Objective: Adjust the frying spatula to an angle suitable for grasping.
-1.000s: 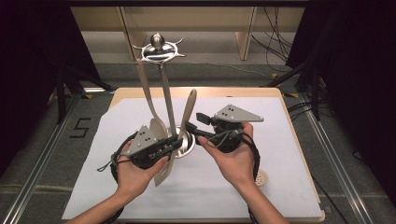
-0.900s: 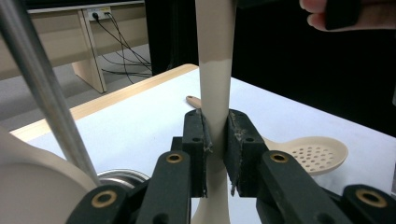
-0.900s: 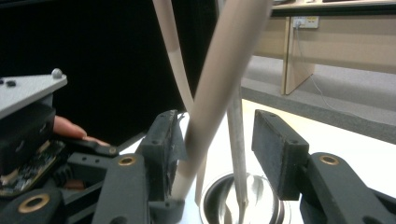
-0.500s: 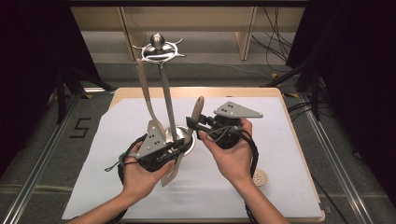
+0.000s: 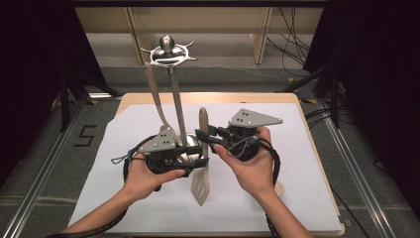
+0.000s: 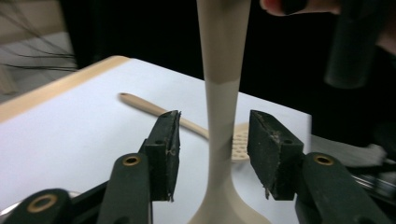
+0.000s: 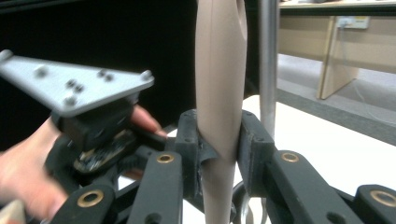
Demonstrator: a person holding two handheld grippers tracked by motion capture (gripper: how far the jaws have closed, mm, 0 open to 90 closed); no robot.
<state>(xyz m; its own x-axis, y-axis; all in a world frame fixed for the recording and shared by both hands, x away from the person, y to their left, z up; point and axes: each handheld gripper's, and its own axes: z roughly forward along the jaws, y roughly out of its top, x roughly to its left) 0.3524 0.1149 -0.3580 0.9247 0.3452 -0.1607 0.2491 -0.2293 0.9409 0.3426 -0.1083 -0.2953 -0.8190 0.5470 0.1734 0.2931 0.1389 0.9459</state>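
Note:
A beige slotted spatula [image 5: 202,148] stands nearly upright over the white sheet, blade down. My right gripper [image 5: 204,139] is shut on its handle [image 7: 219,93]; its jaws have just been closing and both pads press the handle in the right gripper view [image 7: 217,149]. My left gripper [image 5: 197,157] sits lower on the spatula. Its jaws have just been opening and now stand open, with the narrow neck [image 6: 222,93] between the pads [image 6: 163,149] and a gap on each side.
A metal utensil stand [image 5: 177,109] with hooks on top rises just behind the grippers, and a beige utensil [image 5: 156,99] hangs from it. A wooden perforated spoon [image 6: 154,109] lies on the white sheet [image 5: 297,148]. The table's wooden edge [image 5: 208,96] runs behind.
The left gripper's jaws have opened off the spatula. The right gripper has closed on the handle. The spatula has swung from a tilt to nearly upright.

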